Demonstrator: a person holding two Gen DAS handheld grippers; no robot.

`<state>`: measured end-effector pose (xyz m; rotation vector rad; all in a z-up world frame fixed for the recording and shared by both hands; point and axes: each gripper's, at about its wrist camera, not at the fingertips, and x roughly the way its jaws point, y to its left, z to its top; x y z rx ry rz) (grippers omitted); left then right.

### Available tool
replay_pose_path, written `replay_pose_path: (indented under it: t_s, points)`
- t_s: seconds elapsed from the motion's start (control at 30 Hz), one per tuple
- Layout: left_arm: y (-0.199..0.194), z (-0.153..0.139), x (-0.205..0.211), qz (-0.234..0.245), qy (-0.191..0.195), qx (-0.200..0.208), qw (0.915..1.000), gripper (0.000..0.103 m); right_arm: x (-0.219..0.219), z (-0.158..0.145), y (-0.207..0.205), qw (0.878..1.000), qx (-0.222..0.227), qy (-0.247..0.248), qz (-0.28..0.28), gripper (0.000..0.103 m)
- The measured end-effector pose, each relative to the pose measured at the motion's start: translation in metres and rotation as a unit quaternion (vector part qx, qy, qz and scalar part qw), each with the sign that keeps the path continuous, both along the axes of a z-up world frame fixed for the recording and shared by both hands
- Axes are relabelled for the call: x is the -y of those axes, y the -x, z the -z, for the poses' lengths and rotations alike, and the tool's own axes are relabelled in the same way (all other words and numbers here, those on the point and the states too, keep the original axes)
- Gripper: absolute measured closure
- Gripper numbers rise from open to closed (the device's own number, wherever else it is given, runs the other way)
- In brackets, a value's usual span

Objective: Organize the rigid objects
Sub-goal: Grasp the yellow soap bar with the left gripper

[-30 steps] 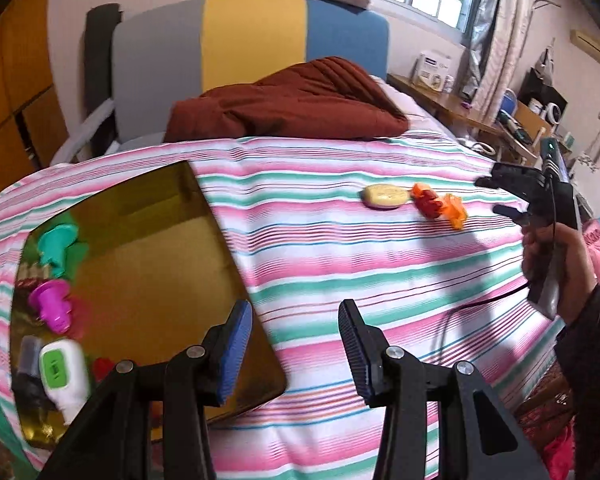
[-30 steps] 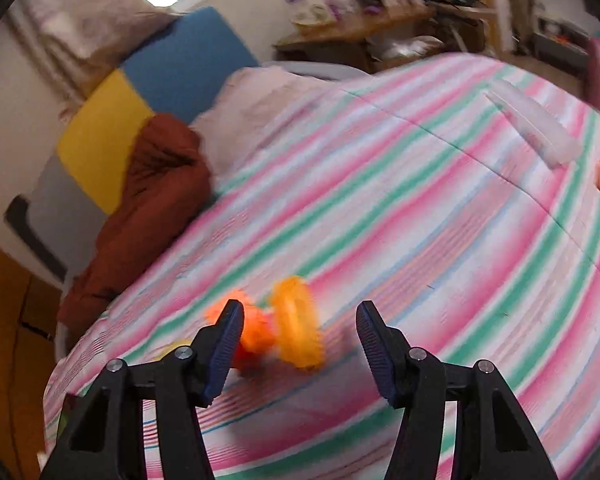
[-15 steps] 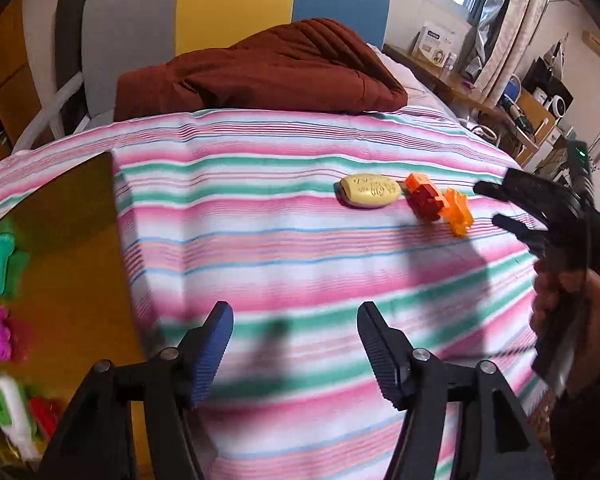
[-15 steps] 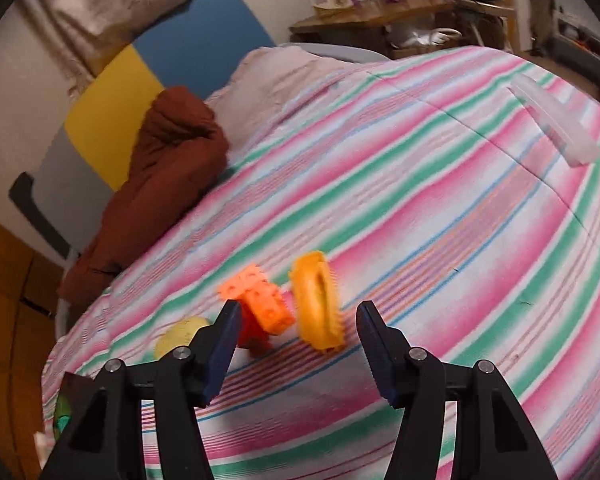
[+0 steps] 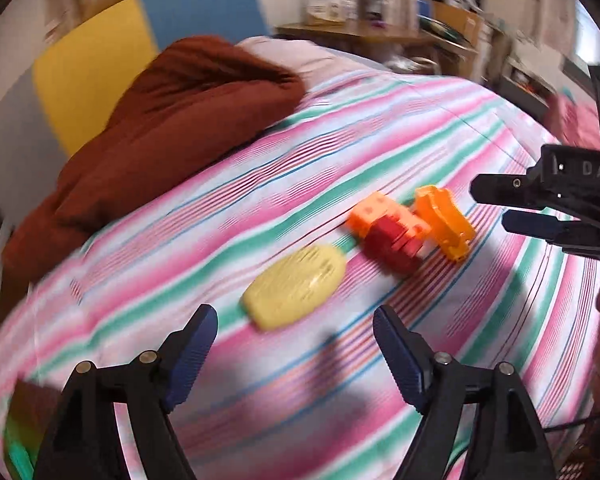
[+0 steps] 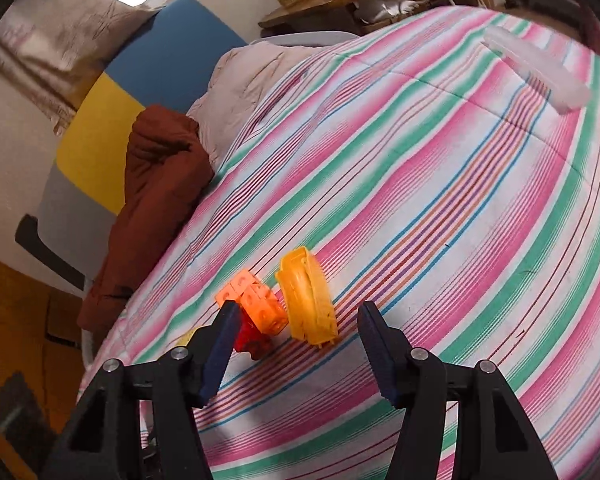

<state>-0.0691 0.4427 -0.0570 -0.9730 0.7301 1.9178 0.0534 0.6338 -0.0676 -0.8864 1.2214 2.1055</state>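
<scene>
On the striped bedspread (image 5: pixel 380 140) lie a yellow oval piece (image 5: pixel 296 288), a cluster of orange and red blocks (image 5: pixel 388 228) and an orange curved piece (image 5: pixel 444 220). My left gripper (image 5: pixel 294 312) hovers just short of the yellow piece. Its jaws are opening wide with nothing pressed between them. My right gripper (image 6: pixel 299 306) is open above the bedspread. The orange curved piece (image 6: pixel 306 300) and the blocks (image 6: pixel 256 304) lie just beyond its fingers, untouched. In the left wrist view the right gripper (image 5: pixel 489 205) reaches in from the right, close to the curved piece.
A brown blanket (image 5: pixel 160 140) is bunched at the head of the bed, below a yellow and blue headboard (image 6: pixel 148 80). A long translucent white piece (image 6: pixel 536 68) lies far right. A blurred green item (image 5: pixel 16 452) shows bottom left.
The left gripper swung right from the amber tray to the yellow piece and its jaws widened. The right gripper stayed over the orange pieces, with the view rolled a little.
</scene>
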Motion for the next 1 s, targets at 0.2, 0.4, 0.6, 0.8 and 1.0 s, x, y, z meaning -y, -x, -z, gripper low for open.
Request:
replay_pose_path:
  t_s: [0.2, 0.4, 0.6, 0.8, 1.0]
  points:
    - [0.014, 0.025, -0.032, 0.019, 0.042, -0.025, 0.9986, 0.024, 0.0, 0.005, 0.004, 1.0, -0.001, 0.013, -0.005, 0.041]
    - [0.03, 0.033, -0.002, -0.068, -0.006, 0.071, 0.9952, 0.067, -0.003, 0.007, -0.001, 1.0, 0.001, 0.012, 0.003, 0.041]
    - [-0.028, 0.031, 0.061, -0.084, -0.023, 0.044, 0.9953, 0.072, -0.011, 0.016, -0.01, 0.999, -0.005, 0.041, 0.021, 0.043]
    - [-0.089, 0.029, 0.118, -0.083, -0.047, 0.019, 0.9952, 0.072, -0.012, 0.014, -0.009, 0.999, -0.009, 0.031, 0.017, 0.049]
    - [-0.115, 0.031, 0.15, -0.088, -0.064, 0.017, 0.9939, 0.072, -0.002, 0.011, 0.008, 1.0, 0.006, -0.001, -0.026, 0.049]
